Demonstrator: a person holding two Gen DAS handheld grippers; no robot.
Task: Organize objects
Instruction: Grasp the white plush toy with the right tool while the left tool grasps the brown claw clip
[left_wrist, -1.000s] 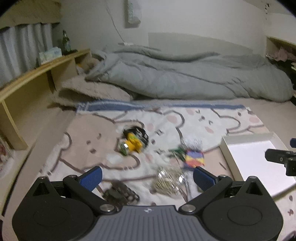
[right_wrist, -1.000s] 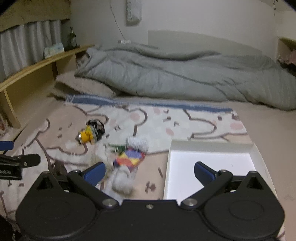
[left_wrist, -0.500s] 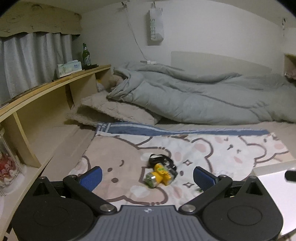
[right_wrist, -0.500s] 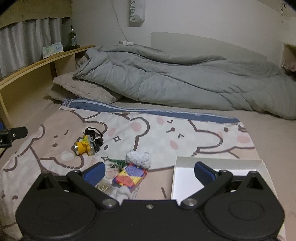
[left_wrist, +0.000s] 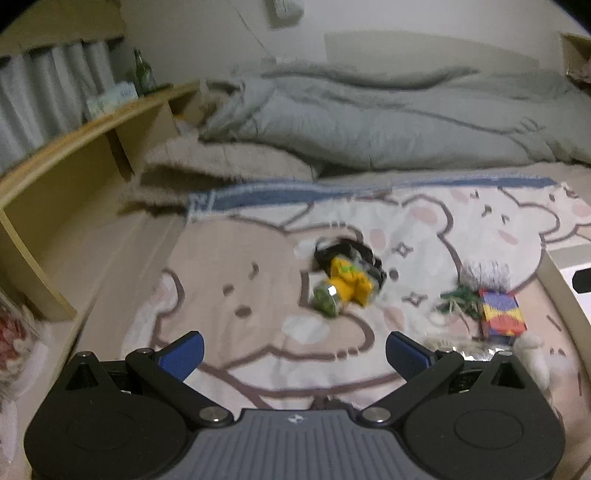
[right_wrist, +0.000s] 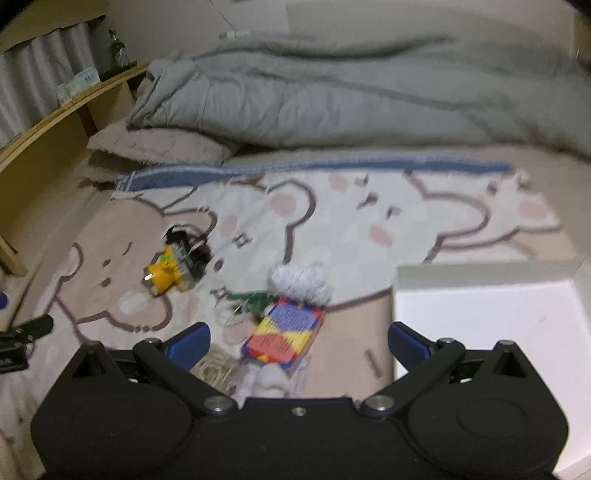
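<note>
A yellow headlamp with a black strap (left_wrist: 345, 282) (right_wrist: 173, 267) lies on the bear-print blanket. To its right are a colourful block puzzle (left_wrist: 502, 316) (right_wrist: 284, 334), a grey fluffy ball (right_wrist: 300, 282) and green bits (left_wrist: 458, 298). A white open box (right_wrist: 491, 321) sits at the right. My left gripper (left_wrist: 294, 352) hovers open above the blanket, short of the headlamp. My right gripper (right_wrist: 298, 341) is open above the puzzle, with nothing between its fingers.
A crumpled grey duvet (left_wrist: 388, 114) and a beige pillow (left_wrist: 229, 162) fill the back of the bed. A wooden shelf (left_wrist: 85, 147) with a green bottle (left_wrist: 142, 74) runs along the left. A bundle of pale sticks (right_wrist: 214, 369) lies near my right gripper.
Both views tipped up toward the wall, then back down onto the blanket. The objects now sit closer and lower in both views. Both grippers stayed open.
</note>
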